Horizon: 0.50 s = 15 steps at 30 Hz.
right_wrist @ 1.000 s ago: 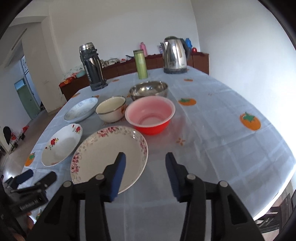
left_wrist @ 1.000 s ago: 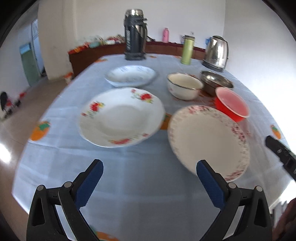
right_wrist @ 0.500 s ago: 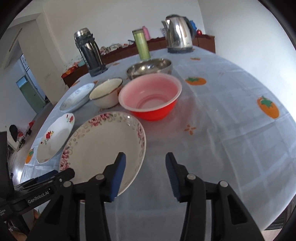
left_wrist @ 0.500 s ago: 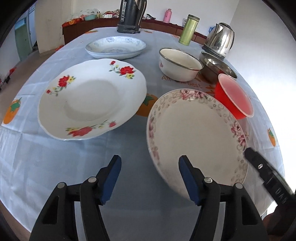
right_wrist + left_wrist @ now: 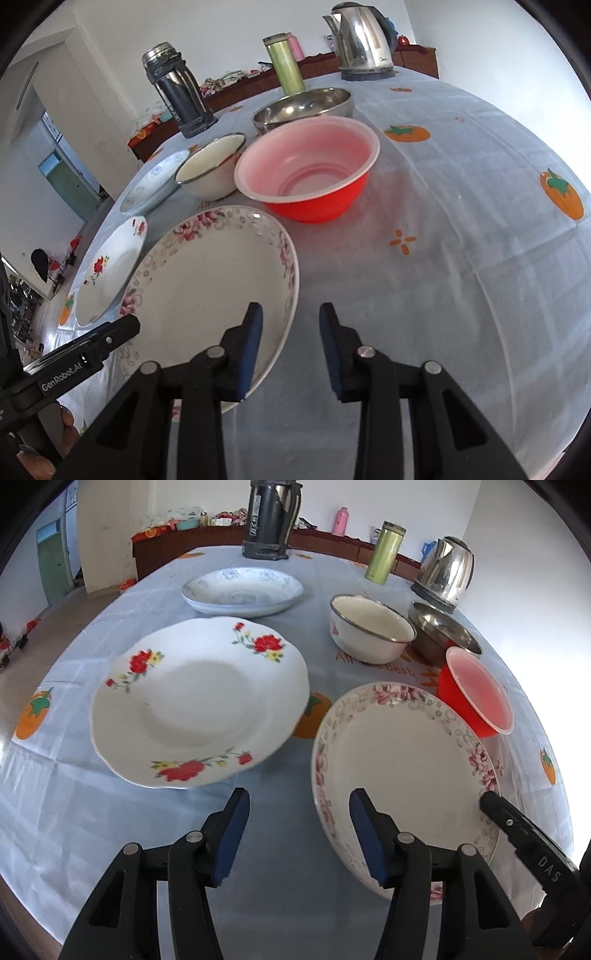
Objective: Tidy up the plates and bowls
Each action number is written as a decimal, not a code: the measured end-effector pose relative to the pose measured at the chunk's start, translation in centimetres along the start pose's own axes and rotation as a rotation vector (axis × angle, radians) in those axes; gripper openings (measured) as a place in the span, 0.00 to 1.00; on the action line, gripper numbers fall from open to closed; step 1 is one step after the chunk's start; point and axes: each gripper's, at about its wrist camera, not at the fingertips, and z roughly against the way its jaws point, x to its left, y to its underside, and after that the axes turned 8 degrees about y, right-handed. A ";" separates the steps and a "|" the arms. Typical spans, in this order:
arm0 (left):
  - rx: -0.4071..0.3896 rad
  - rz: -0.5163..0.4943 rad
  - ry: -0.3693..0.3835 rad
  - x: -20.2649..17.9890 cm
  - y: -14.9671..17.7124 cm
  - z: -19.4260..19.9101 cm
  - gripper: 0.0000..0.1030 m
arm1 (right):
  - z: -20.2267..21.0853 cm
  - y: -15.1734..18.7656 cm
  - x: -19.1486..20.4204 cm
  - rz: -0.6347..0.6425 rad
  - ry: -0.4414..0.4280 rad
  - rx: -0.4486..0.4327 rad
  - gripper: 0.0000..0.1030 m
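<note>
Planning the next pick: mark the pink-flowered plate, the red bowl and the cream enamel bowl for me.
pink-flowered plate (image 5: 207,280): right wrist view, bare centre of its well.
red bowl (image 5: 317,206): right wrist view, outer red wall.
cream enamel bowl (image 5: 369,648): left wrist view, outer side wall.

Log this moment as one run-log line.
left gripper: closing, straddles pink-rimmed plate near rim, no grip | right gripper: closing, straddles its right rim | other dishes untouched

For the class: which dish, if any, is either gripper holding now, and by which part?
Nothing is held. Both the left gripper and right gripper straddle the pink-flowered plate's near rim, jaws closing, not yet pressing.
</note>
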 end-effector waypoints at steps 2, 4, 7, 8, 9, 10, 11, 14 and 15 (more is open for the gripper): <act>-0.040 -0.013 -0.021 0.7 -0.1 1.3 0.57 | 1.0 -0.3 0.0 0.006 0.015 -0.040 0.32; -0.090 -0.019 -0.064 1.9 -0.3 2.9 0.57 | 2.7 -0.9 0.7 0.047 0.032 -0.114 0.32; -0.154 0.017 -0.120 4.5 -1.2 5.0 0.57 | 4.4 -2.1 2.9 0.103 -0.016 -0.182 0.34; -0.168 0.037 -0.138 5.6 -1.6 5.6 0.57 | 4.5 -2.5 3.7 0.121 -0.039 -0.187 0.33; -0.178 0.054 -0.150 6.6 -2.0 6.1 0.57 | 4.4 -2.8 4.7 0.142 -0.061 -0.188 0.33; -0.184 0.065 -0.163 7.4 -2.4 6.4 0.57 | 4.2 -3.2 5.8 0.165 -0.077 -0.182 0.33; -0.190 0.076 -0.180 8.3 -2.5 6.7 0.57 | 3.9 -3.4 6.6 0.180 -0.089 -0.174 0.33; -0.199 0.100 -0.213 10.3 -2.3 7.4 0.57 | 2.9 -3.5 7.8 0.172 -0.108 -0.141 0.34; -0.200 0.117 -0.224 11.2 -2.4 7.4 0.57 | 2.7 -3.5 7.8 0.162 -0.111 -0.137 0.34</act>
